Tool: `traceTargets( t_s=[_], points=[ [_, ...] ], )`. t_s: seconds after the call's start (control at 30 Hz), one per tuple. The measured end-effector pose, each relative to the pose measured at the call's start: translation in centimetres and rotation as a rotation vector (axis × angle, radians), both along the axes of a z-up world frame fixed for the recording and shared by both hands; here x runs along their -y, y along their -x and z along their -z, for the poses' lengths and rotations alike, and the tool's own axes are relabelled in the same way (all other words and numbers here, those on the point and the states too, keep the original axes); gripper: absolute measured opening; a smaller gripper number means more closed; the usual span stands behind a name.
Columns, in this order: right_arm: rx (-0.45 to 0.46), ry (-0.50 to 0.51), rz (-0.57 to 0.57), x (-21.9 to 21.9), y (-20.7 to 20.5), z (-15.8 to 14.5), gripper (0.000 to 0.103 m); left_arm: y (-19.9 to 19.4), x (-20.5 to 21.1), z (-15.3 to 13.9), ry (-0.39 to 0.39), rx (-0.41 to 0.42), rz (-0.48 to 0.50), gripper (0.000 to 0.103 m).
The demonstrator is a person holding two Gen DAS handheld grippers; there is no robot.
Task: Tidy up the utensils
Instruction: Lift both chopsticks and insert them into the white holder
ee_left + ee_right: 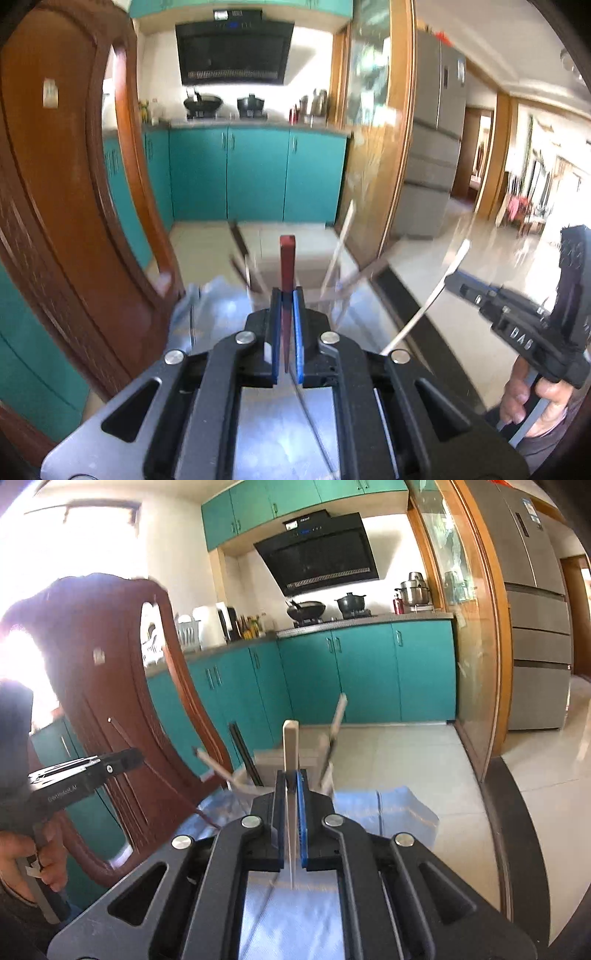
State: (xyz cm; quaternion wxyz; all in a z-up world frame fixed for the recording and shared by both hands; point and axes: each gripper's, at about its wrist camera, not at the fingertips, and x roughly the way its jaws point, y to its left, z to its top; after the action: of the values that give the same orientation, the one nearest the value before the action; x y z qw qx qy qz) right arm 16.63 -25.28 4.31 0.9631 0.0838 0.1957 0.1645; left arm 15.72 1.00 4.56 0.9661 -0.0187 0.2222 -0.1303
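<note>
My left claw [286, 299] pinches a dark red chopstick [287, 266], my right [291, 779] a pale one [290, 746] (both lifted); next, I'd drop them into the clear holder [280, 758] ahead.

we see bright daylight throughout. in the right wrist view a window [99, 520] blows out to white behind the dark, backlit chair [110, 686]. the floor [498, 258] carries white glare. both views are motion-blurred, and fisheye distortion bends the edges into dark corners.
</note>
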Motion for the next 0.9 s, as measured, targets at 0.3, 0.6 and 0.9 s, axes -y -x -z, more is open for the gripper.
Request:
traceTargets(
  t_s=[0.3, 0.6, 0.9],
  points=[
    [0.115, -0.093, 0.052, -0.3, -5.9, -5.9, 0.006, -4.6, -0.7, -5.9, 0.136, 0.138, -0.035, 0.007],
    [0.139, -0.192, 0.090, 0.3, -8.8, -6.4, 0.007, -9.3, -1.2, -4.5, 0.223, 0.139, -0.108, 0.007],
    [0.157, -0.098, 0.102, -1.9, -10.5, -5.1, 0.006, -10.7, -1.4, -4.4, 0.246, 0.185, -0.154, 0.007]
  ],
)
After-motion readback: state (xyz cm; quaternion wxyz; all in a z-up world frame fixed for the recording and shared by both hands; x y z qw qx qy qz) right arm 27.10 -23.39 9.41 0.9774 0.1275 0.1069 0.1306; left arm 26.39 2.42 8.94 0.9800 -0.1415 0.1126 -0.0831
